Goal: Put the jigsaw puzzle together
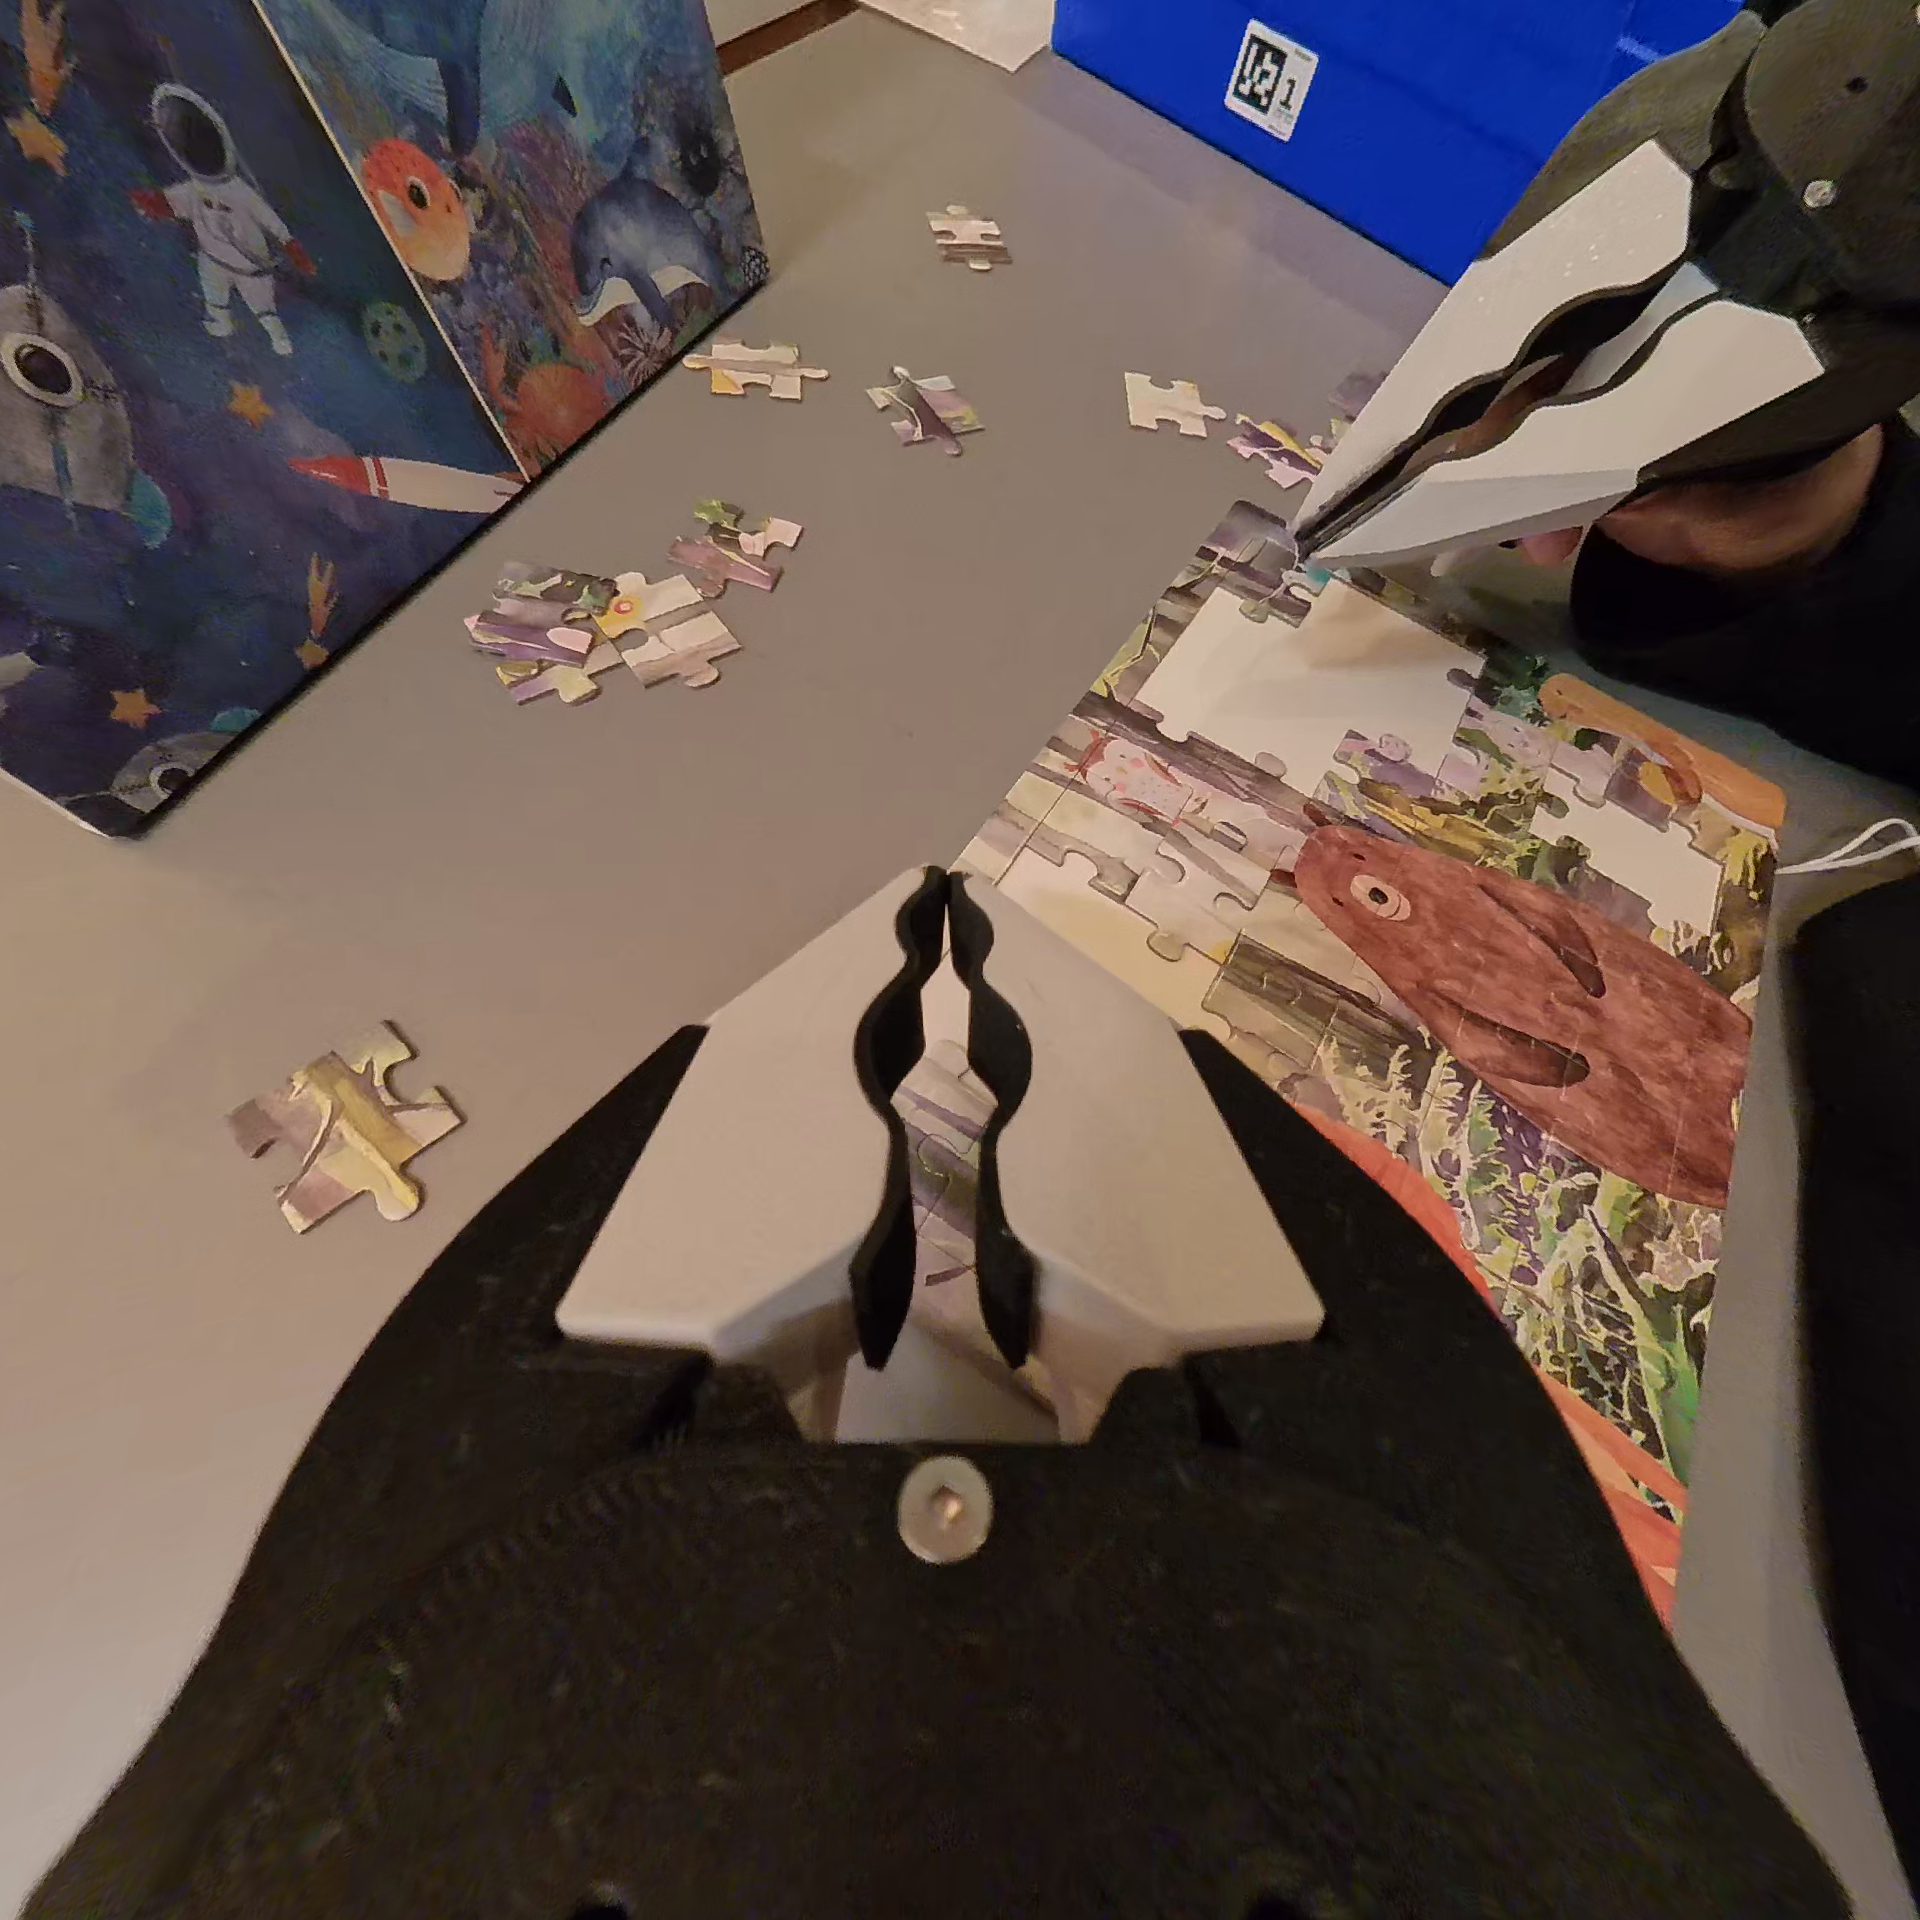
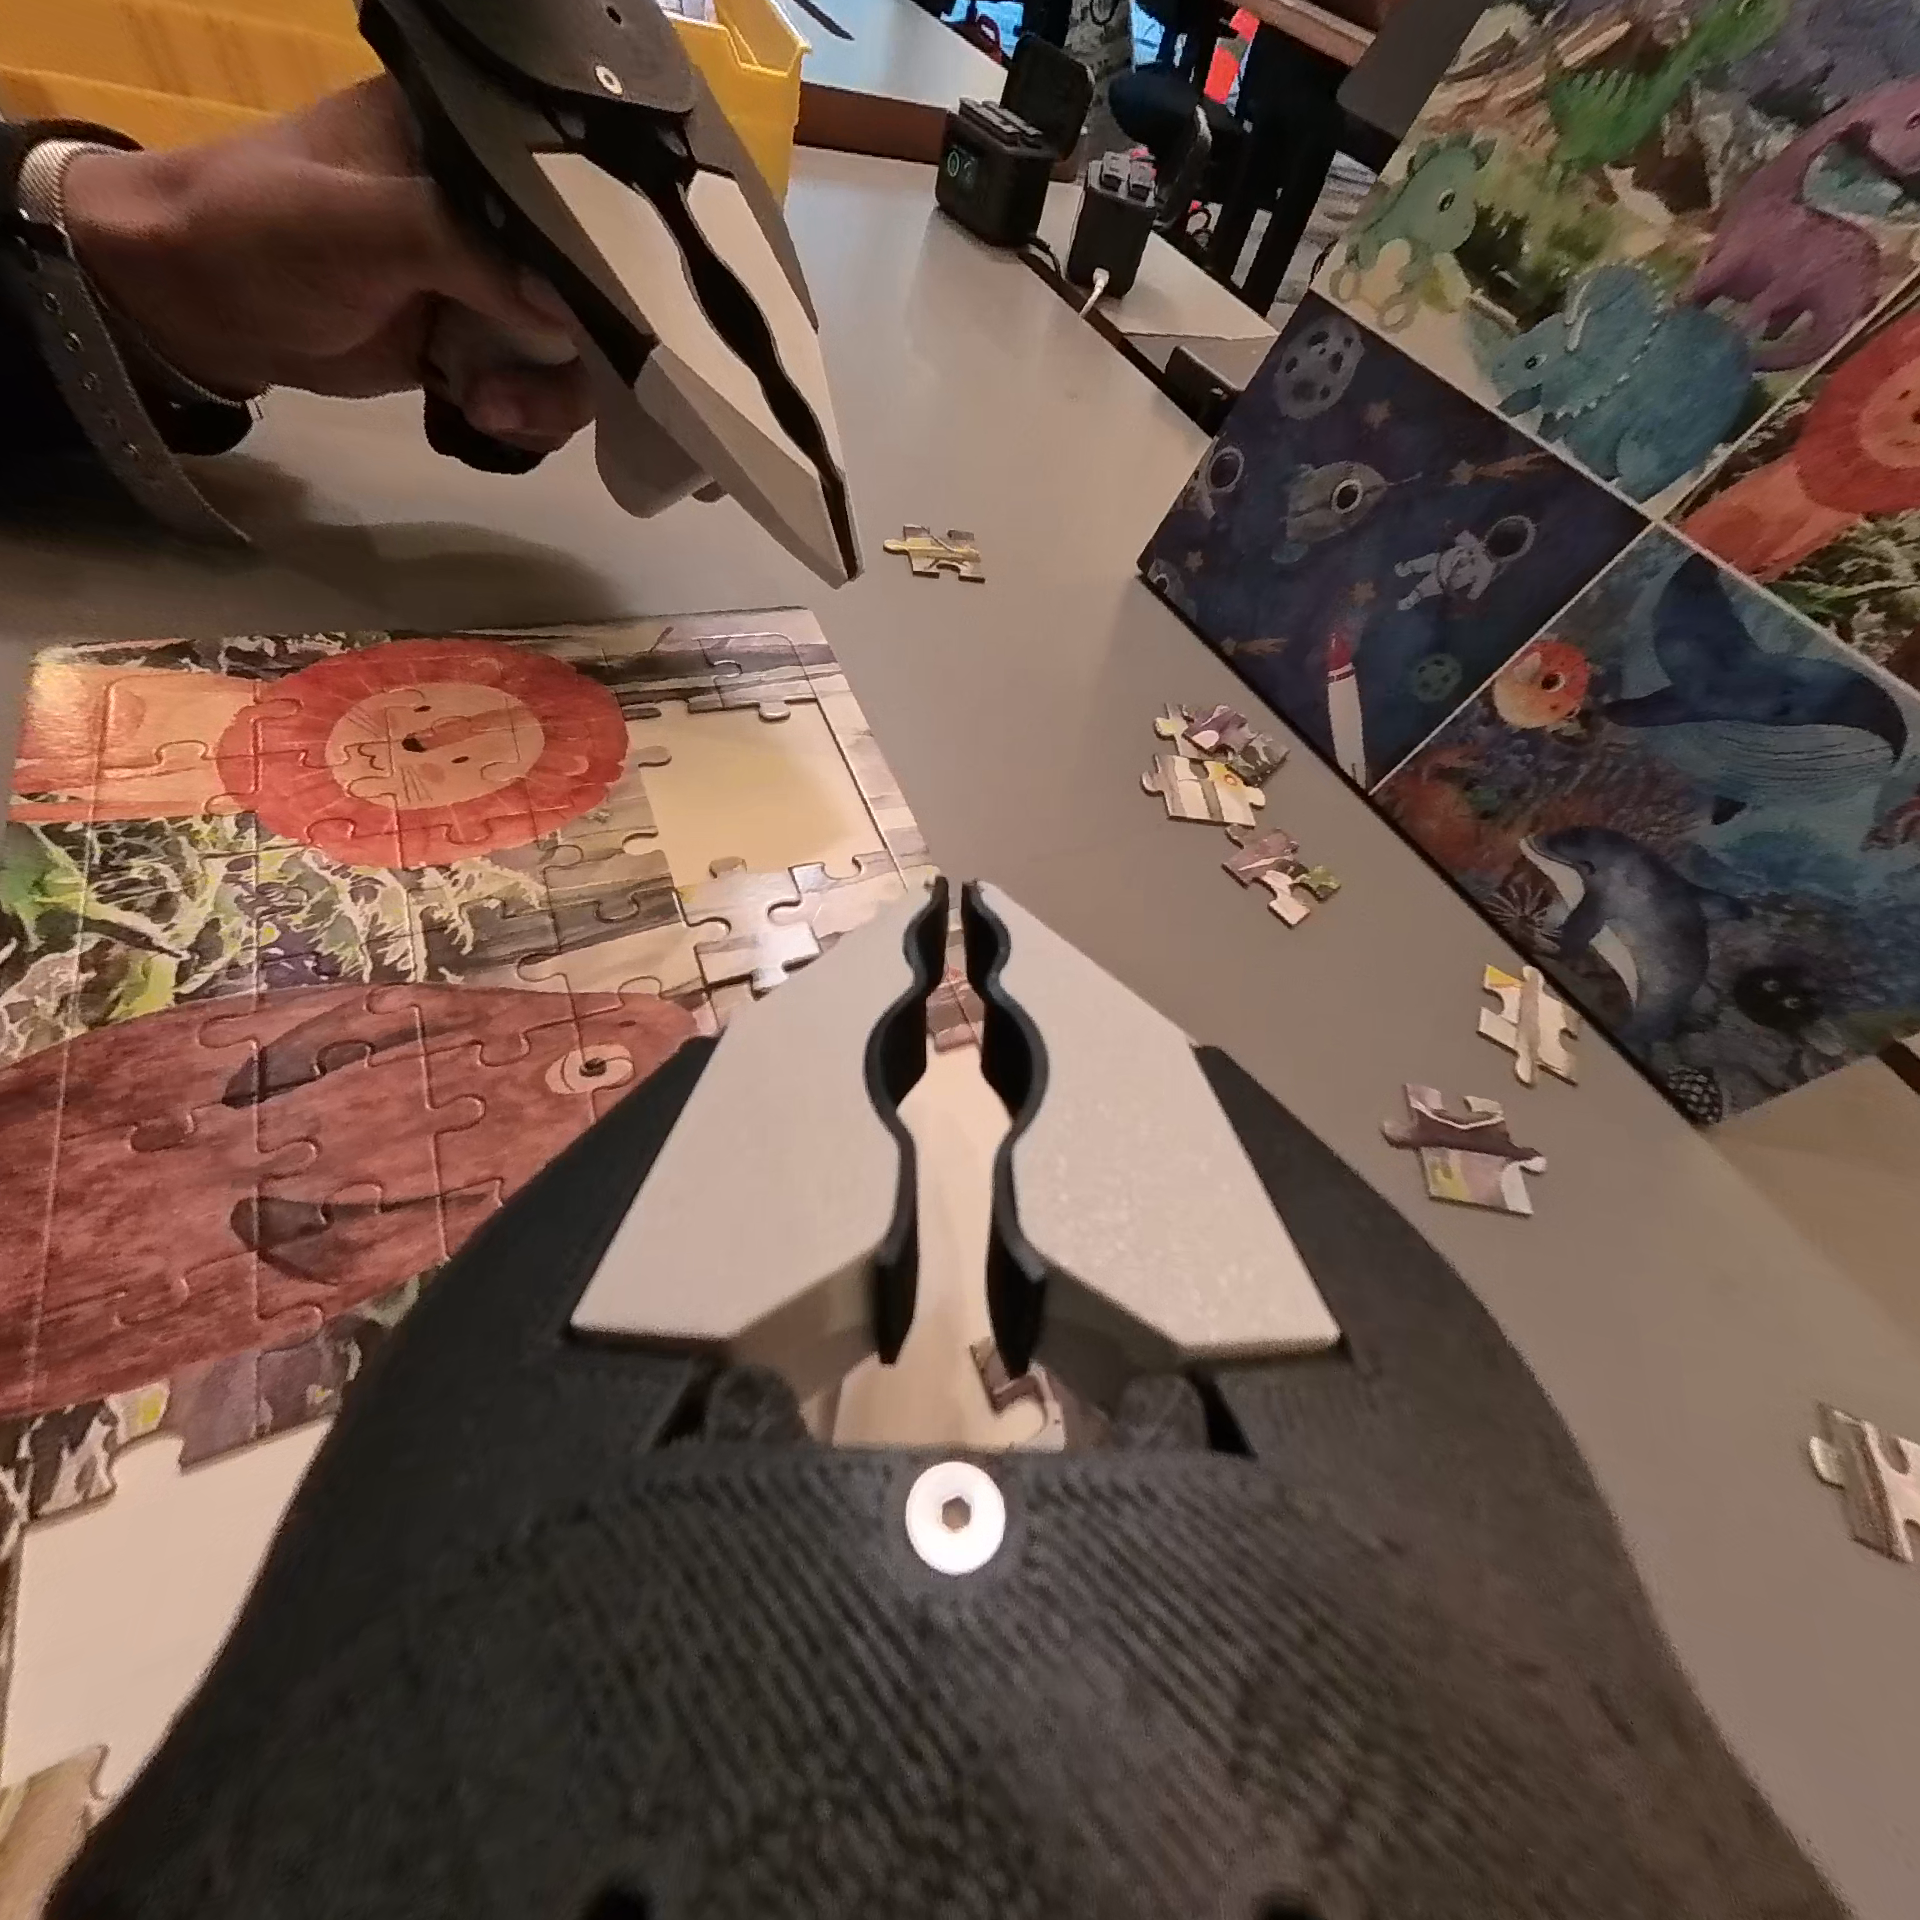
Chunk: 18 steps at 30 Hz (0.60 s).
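A partly built jigsaw (image 1: pixel 1507 987) with a lion and a brown animal lies flat on the grey table; it also shows in the right wrist view (image 2: pixel 312 1039). It has bare gaps (image 1: pixel 1299 675) near one corner. My right gripper (image 1: pixel 1304 545) is shut, with its tips down on a piece (image 1: pixel 1262 561) at that corner; in its own view (image 2: pixel 954 894) the piece (image 2: pixel 951 1008) shows between the fingers. My left gripper (image 1: pixel 948 883) is shut and empty. It hovers just off the puzzle's edge (image 2: pixel 847 566). Loose pieces (image 1: pixel 603 634) lie scattered on the table.
A picture-covered puzzle box (image 1: pixel 312 364) stands beside the loose pieces (image 2: pixel 1210 769). One single piece (image 1: pixel 348 1127) lies left of my left gripper. A blue bin (image 1: pixel 1403 104) is at the back; a yellow bin (image 2: pixel 156 62) and black chargers (image 2: pixel 987 156) stand farther off. My hands' fingertips stand some 12 cm from each other. It is some 12 cm from my right tips to the partly built jigsaw (image 1: pixel 1507 987). The right camera catches it too, in the right wrist view (image 2: pixel 378 1103).
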Available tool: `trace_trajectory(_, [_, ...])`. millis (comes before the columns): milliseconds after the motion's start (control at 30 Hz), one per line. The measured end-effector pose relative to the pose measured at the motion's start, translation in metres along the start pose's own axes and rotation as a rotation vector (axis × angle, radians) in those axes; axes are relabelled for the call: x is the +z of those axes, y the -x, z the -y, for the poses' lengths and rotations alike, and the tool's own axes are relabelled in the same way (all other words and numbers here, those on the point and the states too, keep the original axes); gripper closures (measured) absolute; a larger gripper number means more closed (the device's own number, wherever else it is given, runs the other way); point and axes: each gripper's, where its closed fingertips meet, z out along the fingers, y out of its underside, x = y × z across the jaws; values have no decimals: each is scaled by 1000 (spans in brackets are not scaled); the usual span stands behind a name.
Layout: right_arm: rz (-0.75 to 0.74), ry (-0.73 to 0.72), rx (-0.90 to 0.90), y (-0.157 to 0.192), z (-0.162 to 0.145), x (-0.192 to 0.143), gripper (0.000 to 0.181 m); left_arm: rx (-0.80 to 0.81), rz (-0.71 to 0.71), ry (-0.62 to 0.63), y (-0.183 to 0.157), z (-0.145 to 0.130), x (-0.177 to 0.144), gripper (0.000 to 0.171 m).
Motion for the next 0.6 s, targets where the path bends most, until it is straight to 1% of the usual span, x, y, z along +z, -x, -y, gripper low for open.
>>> trace_trajectory(300, [-10, -3, 10, -2, 3, -3, 181, 26, -27, -5, -10, 2, 1, 171])
trace_trajectory(500, [-31, 8, 17, -6, 2, -5, 181, 80, -73, 29, -31, -1, 9, 171])
trace_trajectory(600, [-7, 31, 33, -3, -3, -2, 181, 116, -102, 65, -44, -7, 16, 171])
